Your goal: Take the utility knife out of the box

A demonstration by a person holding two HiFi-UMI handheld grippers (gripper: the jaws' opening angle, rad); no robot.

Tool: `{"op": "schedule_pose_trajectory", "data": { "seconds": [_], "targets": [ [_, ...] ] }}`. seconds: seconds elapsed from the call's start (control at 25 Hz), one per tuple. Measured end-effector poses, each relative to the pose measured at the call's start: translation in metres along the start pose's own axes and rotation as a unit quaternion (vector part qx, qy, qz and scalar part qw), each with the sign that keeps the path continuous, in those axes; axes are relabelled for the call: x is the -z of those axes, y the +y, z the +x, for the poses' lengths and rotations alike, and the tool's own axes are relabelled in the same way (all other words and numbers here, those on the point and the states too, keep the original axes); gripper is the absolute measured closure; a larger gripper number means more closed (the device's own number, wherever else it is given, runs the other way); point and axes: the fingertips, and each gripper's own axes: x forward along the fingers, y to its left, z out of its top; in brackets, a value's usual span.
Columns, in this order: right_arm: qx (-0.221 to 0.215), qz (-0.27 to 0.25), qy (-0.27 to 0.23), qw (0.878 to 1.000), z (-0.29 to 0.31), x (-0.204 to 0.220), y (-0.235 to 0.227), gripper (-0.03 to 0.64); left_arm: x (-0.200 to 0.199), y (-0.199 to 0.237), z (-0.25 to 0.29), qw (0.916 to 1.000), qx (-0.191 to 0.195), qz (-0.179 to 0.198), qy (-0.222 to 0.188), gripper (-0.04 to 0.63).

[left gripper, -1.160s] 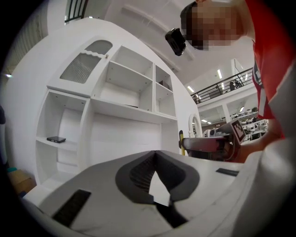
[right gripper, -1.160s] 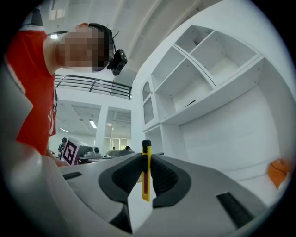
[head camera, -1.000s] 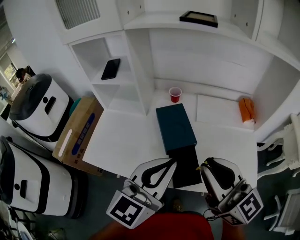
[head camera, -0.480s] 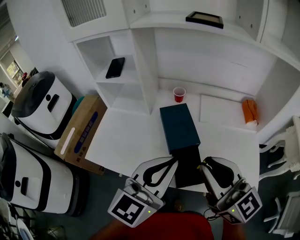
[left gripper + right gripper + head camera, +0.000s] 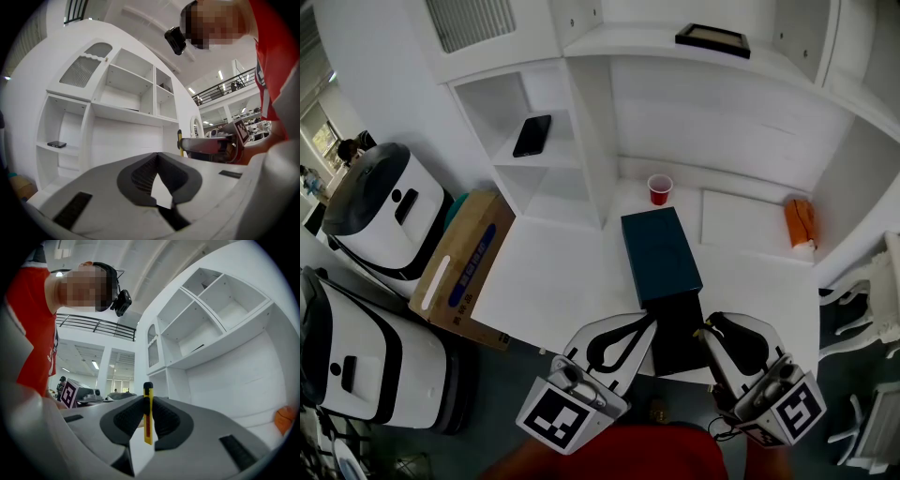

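A dark teal box (image 5: 661, 255) lies on the white table (image 5: 553, 281), its black inner tray (image 5: 675, 336) slid out toward me. My right gripper (image 5: 709, 328) (image 5: 147, 399) hovers at the tray's right side, shut on a yellow utility knife (image 5: 148, 417) that stands upright between the pads. The knife (image 5: 178, 139) also shows in the left gripper view, at the tip of the right gripper. At the tray's left side my left gripper (image 5: 649, 322) (image 5: 157, 154) is shut with nothing in it.
A red cup (image 5: 659, 189) stands behind the box, with an orange object (image 5: 800, 223) at the far right. A phone (image 5: 531, 136) lies on a shelf. A cardboard box (image 5: 459, 267) and white machines (image 5: 380, 211) stand left of the table.
Only the head camera has shifted slightly. Both grippers keep their places, and the knife stays in the right one.
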Motion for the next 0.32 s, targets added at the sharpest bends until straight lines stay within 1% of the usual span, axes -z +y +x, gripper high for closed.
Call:
{"op": "schedule_pose_trajectory", "data": {
  "seconds": [0.32],
  "targets": [
    [0.002,-0.004,0.001,1.000,-0.0008,-0.0002,0.0019,0.538,0.0005,0.0011,-0.0017,1.0000,0.003,0.003,-0.001,0.588]
  ]
}}
